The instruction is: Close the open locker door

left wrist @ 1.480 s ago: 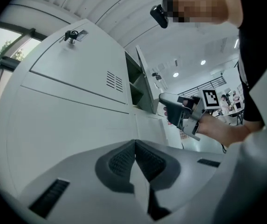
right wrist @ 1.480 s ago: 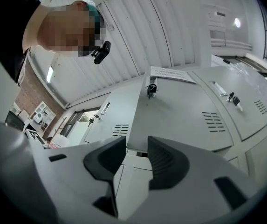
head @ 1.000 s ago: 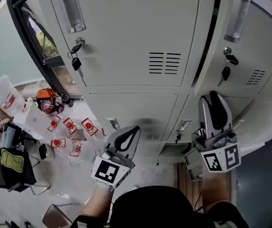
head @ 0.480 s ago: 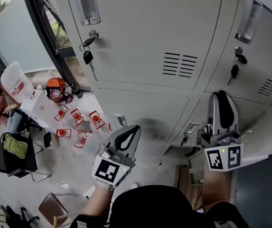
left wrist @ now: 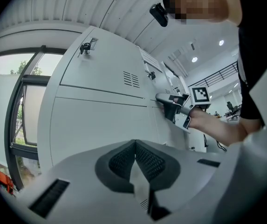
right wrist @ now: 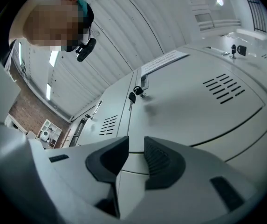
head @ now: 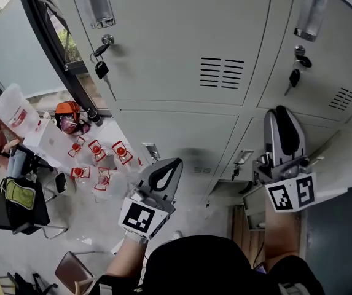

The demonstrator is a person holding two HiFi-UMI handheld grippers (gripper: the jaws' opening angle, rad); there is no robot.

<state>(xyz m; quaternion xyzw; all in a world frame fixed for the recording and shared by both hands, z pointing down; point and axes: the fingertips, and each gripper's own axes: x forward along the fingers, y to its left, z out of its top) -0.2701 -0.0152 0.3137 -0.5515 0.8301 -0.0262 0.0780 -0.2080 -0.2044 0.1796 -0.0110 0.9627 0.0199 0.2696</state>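
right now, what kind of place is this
Probably a locker area in a workshop or office building: a bank of grey metal lockers with keys hanging in the locks, beside a tall window, chairs and clutter on the floor.

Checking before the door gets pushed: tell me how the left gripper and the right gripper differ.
The left gripper has its jaws together; the right gripper has its jaws slightly apart. In the head view the left gripper leans rightward, while the right gripper stands nearly upright and reaches farther up the lockers. Both hold nothing.
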